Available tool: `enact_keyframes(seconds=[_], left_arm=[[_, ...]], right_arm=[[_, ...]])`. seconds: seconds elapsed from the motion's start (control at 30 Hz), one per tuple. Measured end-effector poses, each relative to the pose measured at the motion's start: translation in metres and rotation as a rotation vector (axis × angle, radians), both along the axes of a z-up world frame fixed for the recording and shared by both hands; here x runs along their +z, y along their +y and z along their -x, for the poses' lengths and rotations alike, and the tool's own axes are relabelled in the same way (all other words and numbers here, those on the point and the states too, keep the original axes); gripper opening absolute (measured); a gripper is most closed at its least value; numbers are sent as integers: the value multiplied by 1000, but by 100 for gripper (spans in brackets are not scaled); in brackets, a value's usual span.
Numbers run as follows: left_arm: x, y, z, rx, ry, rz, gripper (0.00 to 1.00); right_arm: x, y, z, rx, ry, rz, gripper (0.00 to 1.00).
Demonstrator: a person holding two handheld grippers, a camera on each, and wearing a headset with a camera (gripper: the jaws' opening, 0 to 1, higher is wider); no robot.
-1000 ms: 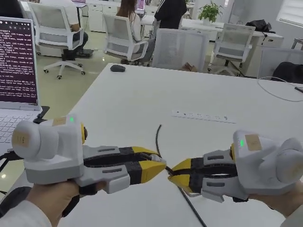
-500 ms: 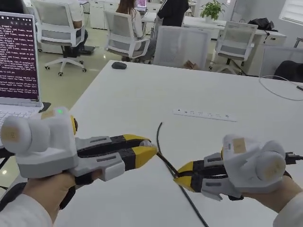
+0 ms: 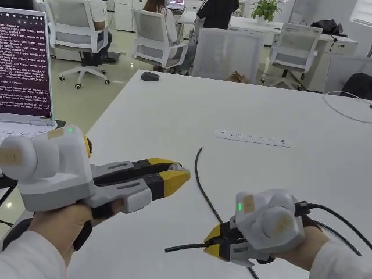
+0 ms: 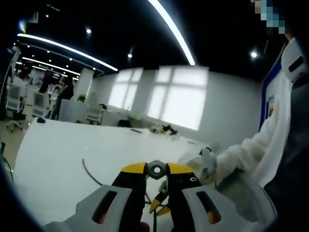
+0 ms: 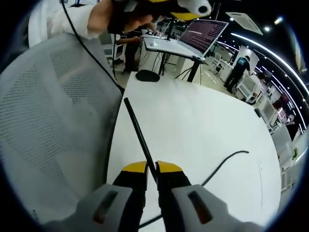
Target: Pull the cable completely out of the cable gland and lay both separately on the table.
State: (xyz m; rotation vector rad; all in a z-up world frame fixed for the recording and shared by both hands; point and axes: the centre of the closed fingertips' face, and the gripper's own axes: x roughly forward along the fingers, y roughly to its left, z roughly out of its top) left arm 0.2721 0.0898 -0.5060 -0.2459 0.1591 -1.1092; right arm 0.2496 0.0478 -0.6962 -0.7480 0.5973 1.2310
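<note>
My left gripper (image 3: 181, 172) hovers over the white table (image 3: 279, 168), shut on the small grey cable gland (image 4: 156, 169), which sits between its yellow tips. The black cable (image 3: 203, 186) lies in a curve on the table. Lower right, my right gripper (image 3: 210, 243) is shut on the cable near one end, and a short free end (image 3: 177, 248) sticks out to the left. In the right gripper view the cable (image 5: 139, 133) runs straight out from between the shut jaws. Gland and cable are apart.
An open laptop (image 3: 23, 70) stands at the table's left edge. A white power strip (image 3: 251, 138) lies mid-table, and a mouse (image 3: 150, 76) sits at the far corner. Office chairs (image 3: 224, 55) stand behind the table. A mesh chair back (image 5: 48, 125) is close on the near side.
My right gripper has pulled down and back toward the person with the cable. The cable end has come away from the left gripper's tips, which still hold the gland.
</note>
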Motion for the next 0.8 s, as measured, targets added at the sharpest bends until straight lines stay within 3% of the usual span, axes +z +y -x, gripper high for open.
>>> enact_keyframes(seconds=[0.1, 0.37, 0.6, 0.8], left_arm=[[-2, -1, 0, -2, 7, -6, 16], [-5, -2, 1, -6, 16, -15, 16], [-9, -6, 3, -20, 26, -27, 16], [-13, -6, 2, -20, 37, -37, 16]], right_arm=[[-16, 3, -2, 3, 33, 34, 7], [-34, 3, -5, 5, 78, 77, 8], [-56, 0, 2, 16, 119, 127, 9], [-61, -3, 7, 14, 141, 137, 11]])
